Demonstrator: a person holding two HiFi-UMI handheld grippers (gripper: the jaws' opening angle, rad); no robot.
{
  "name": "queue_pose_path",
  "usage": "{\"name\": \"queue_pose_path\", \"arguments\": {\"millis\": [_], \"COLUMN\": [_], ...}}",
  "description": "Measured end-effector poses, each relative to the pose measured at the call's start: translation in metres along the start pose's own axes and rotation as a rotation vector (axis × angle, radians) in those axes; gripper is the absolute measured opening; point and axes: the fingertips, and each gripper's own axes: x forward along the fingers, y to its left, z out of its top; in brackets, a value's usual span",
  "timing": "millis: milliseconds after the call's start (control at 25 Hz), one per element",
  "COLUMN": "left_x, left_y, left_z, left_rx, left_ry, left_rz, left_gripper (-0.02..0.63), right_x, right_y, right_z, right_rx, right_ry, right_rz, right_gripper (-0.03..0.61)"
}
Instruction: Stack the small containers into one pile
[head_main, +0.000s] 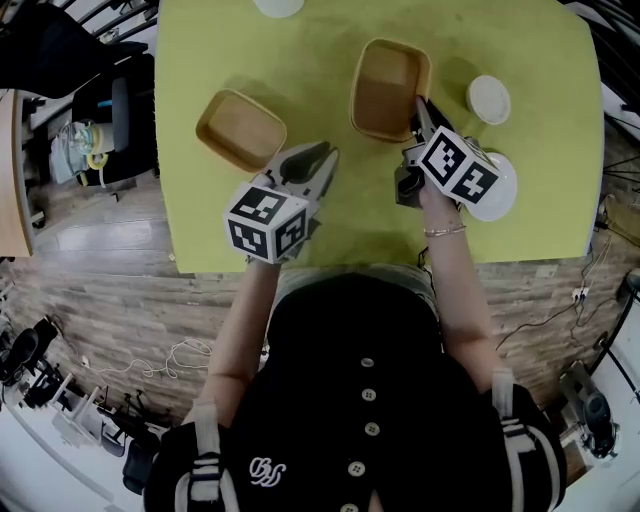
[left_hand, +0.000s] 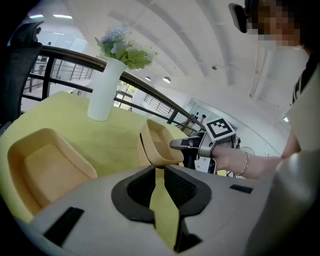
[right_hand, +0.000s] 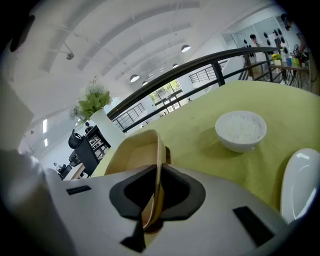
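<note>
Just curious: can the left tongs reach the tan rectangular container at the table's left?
Probably yes. The left tongs are empty, and only bare yellow-green table lies between them and the tan rectangular container. Their jaws are barely apart, so they would need to open wider first.

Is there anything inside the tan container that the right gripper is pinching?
Empty: the head view looks into the container and shows only its bare tan floor.

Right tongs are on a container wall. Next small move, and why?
Probably carry the right container leftward over the left container: the right tongs clamp its wall, the left container sits empty and apart, and the left tongs hold nothing.
</note>
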Motion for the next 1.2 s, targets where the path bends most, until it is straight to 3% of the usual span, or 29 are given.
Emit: {"name": "queue_pose_path", "arguments": {"millis": [480, 840, 1200], "left_x": [-0.002, -0.005, -0.010], "left_y": [-0.003, 0.001, 0.004], "left_z": [-0.003, -0.005, -0.005], "left_rx": [-0.012, -0.017, -0.015], "left_ry": [-0.004, -0.001, -0.019], "left_rz": [0.005, 0.012, 0.039], "left_gripper": [0.058, 0.058, 0.071], "right_x": [-0.004, -0.003, -0.007], "right_y": [-0.009, -0.003, -0.004], "right_z": [-0.010, -0.009, -0.014], "right_rx": [-0.026, -0.111, -0.114], "right_ry": [0.095, 0.101, 0.090], "right_rz": [-0.072, -0.071, -0.043], "right_gripper": [0.031, 0.081, 0.094]}}
